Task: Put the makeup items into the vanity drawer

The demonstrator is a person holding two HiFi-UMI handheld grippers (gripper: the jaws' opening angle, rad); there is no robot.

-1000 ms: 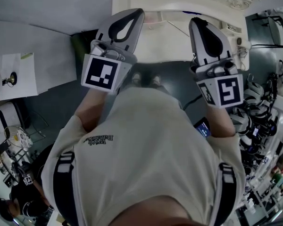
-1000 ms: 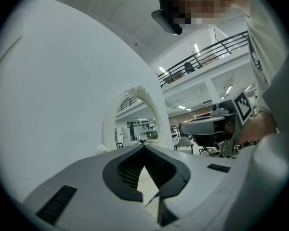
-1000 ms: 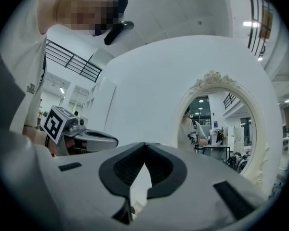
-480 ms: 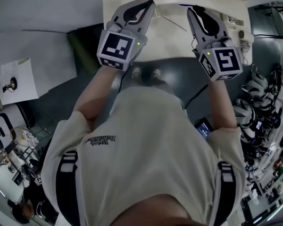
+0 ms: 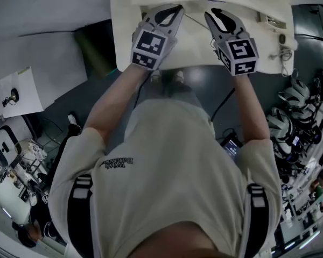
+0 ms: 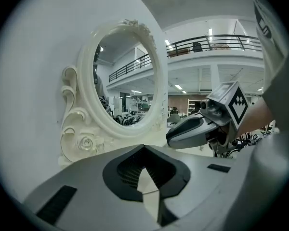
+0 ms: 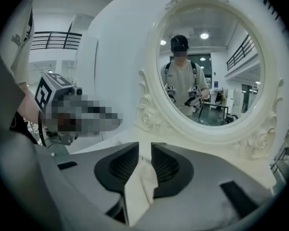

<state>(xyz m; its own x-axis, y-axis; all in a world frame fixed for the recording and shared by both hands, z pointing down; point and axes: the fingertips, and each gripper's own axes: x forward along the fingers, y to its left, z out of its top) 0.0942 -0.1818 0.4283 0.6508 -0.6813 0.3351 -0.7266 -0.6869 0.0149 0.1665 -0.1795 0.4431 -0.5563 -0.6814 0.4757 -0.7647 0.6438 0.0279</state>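
- Head view: the person [image 5: 167, 187] leans over the cream vanity top [image 5: 124, 42]. The left gripper [image 5: 174, 9] and right gripper [image 5: 215, 14] hang side by side above it, touching nothing.
- A thin stick [image 5: 191, 20] lies flat on the top between the two grippers, apart from both. It is likely one of the makeup items, though too small to name. Small things [image 5: 272, 21] sit at the top's right end, also too small to tell.
- No drawer shows; it probably sits below the top's front edge, hidden under the arms.
- Left gripper view: the jaws are pressed together at the tips, with nothing between them. Ahead stands the oval mirror [image 6: 120, 76] in its carved frame, and the right gripper hangs just to the side.
- Right gripper view: the jaws stand apart with a clear gap between the pads, and they have just been opening. The gap is empty. The mirror fills the view ahead and reflects the person.
- Handling, as a judgement: the stick looks light, stiff and smooth, so it may roll or skid on the glossy top.
- It is best taken across its middle, with the jaws coming down on either side, the pads square to its length, and a gentle squeeze.
- The left jaws would need to spread first, and the drawer must be pulled out before anything goes in.
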